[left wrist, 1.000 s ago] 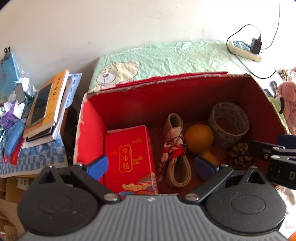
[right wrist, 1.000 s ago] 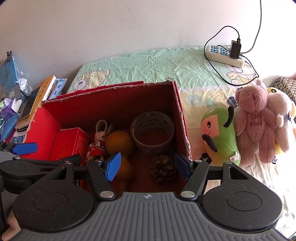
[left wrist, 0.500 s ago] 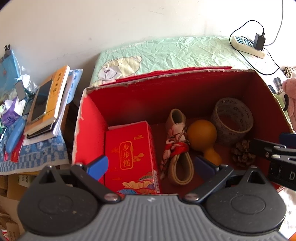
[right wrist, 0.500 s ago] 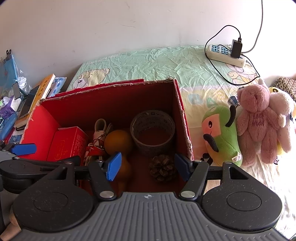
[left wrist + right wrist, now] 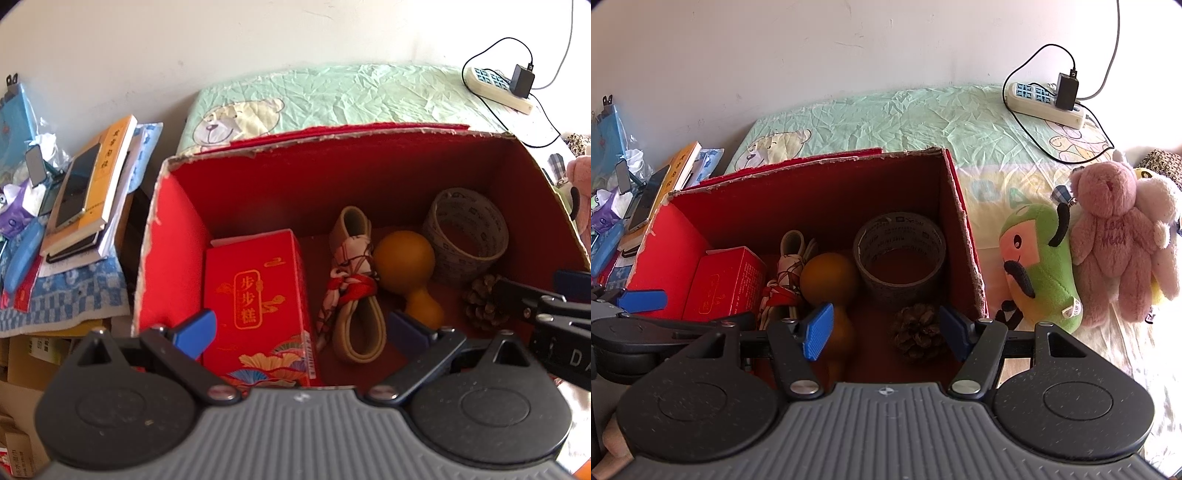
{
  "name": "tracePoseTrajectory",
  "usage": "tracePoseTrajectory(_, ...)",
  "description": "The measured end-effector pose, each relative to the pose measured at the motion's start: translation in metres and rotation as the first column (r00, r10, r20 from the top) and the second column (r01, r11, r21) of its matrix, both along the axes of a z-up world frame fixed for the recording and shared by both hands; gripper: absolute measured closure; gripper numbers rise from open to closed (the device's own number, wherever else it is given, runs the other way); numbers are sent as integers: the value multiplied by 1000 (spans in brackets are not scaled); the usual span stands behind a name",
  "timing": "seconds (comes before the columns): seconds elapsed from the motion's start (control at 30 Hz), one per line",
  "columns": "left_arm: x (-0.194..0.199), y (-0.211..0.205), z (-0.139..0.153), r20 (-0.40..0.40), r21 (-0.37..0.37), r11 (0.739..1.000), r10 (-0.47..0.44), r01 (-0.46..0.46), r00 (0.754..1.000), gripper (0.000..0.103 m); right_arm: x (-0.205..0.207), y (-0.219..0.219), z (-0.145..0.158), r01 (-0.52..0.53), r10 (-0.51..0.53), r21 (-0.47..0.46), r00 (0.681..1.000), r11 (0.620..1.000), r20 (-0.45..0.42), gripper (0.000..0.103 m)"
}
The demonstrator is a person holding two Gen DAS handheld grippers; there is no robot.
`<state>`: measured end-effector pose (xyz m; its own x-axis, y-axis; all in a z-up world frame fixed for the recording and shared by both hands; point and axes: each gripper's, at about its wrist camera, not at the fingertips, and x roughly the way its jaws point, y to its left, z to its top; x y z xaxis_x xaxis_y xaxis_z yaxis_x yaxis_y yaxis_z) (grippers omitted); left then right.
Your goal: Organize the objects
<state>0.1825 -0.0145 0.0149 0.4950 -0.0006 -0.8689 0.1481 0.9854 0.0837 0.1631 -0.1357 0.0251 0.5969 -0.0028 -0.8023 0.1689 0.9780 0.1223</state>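
White plaster wall rises behind a bed spread with a crumpled mint sheet printed with bears. Both tongs hover over the near edge of an open red cardboard box that sits on that bed. The left tongs are spread wide and grasp nothing, with a red gift carton standing between and just beyond their blue pads. The right tongs are likewise released and empty, and a pine cone lies on the box floor between their pads.

Inside the box, from left to right, are the red gift carton against the left wall, a looped beige strap tied with a red-and-white cloth, an orange gourd touching the strap's knot, a roll of printed tape lying flat in the far right corner, and the pine cone just in front of the tape.

Outside the box, on the right, a green plush toy leans near the box wall, with a pink teddy bear pressed beside it. A power strip with a black charger plugged in lies on the far side of the bed. On the left, a stack of books topped by a phone rests on a blue checked cloth.
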Motion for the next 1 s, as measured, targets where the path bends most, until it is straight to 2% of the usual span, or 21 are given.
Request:
tracePoseTrajectory(0.53, -2, -2, -3, 14, 5, 1000, -1, 1, 1000, 3, 2, -2, -2, 3, -3, 25, 1000, 1000, 10, 37)
tracePoseTrajectory(1.0, -4, 1, 0, 42, 4, 1000, -3, 3, 999, 5, 2, 1, -3, -8, 8, 0, 1000, 1000, 14, 37)
